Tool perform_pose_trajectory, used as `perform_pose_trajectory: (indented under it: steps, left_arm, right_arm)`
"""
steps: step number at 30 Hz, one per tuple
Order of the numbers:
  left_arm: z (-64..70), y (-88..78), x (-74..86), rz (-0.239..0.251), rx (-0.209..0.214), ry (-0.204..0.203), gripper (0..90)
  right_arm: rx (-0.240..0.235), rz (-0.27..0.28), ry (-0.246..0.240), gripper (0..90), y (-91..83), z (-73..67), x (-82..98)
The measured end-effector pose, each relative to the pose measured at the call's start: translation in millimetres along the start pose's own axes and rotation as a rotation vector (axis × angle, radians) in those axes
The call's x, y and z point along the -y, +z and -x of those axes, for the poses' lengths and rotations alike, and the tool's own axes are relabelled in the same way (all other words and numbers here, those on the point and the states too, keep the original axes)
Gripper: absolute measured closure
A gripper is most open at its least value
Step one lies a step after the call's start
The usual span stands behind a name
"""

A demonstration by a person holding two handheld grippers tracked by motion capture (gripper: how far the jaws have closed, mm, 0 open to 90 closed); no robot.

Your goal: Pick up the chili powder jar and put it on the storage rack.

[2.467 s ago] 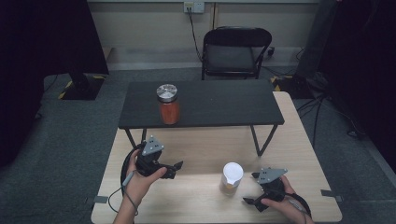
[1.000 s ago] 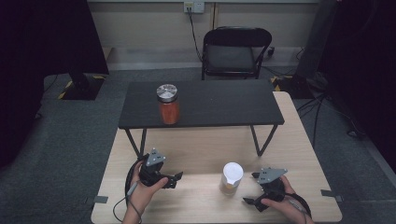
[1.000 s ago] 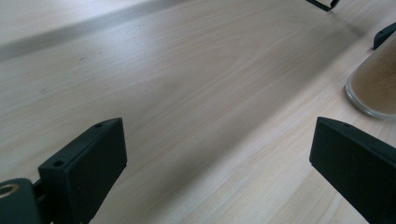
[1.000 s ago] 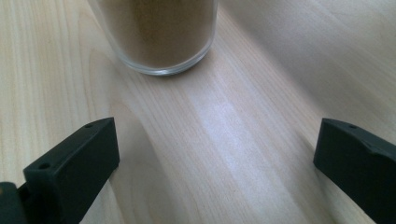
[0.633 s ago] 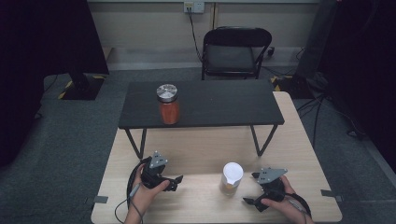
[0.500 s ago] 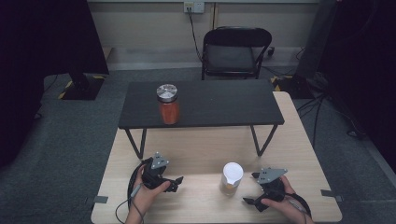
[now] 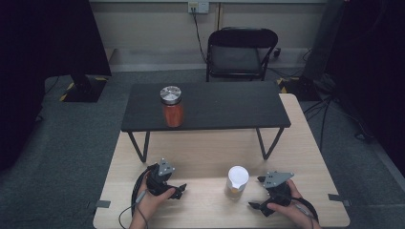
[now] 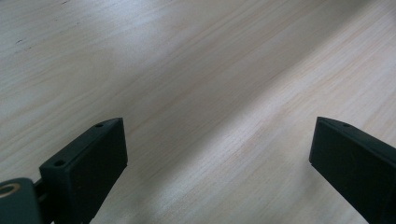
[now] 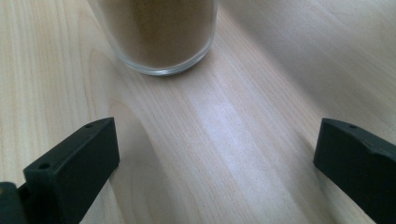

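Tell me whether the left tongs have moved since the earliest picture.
Yes. The left tongs have come toward the wooden table's near edge, farther from the black bench's leg; their jaws stand open, nothing between.

Black folding chair (image 7: 237, 55) against pale wall (image 7: 153, 24), grey carpet (image 7: 62, 157)

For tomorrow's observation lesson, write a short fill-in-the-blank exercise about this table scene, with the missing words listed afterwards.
1. The jar with the white lid stands on the ____ wooden table.
2. The jar with the silver lid holds something ____ in colour.
3. Behind the black table stands an empty black ____.
4. Nothing lies between the right gripper's ____.

Missing words: light; red; chair; fingers
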State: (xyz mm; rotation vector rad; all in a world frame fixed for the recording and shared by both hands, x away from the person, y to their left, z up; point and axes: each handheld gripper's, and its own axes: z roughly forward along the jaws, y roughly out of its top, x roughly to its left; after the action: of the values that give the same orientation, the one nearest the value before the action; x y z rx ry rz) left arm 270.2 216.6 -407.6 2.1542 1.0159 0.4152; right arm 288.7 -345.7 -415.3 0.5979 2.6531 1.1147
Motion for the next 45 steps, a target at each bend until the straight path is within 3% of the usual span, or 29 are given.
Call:
perform_pose_trajectory:
  steps: [21, 30, 35, 45]
  left_arm:
    - [3.0, 4.4, 1.8, -0.03, -0.007, 0.017, 3.8]
    - [2.2, 5.0, 6.8, -0.012, -0.002, 0.012, 2.4]
    - [1.8, 6.0, 16.0, 0.023, -0.002, 0.009, 0.0]
    - [2.4, 5.9, 16.0, 0.023, -0.005, 0.008, 0.0]
  right_arm:
    - [0.0, 0.0, 0.0, 0.0, 0.0, 0.0, 0.0]
    - [0.0, 0.0, 0.0, 0.0, 0.0, 0.0, 0.0]
    - [0.0, 0.0, 0.0, 0.0, 0.0, 0.0, 0.0]
    - [0.0, 0.0, 0.0, 0.0, 0.0, 0.0, 0.0]
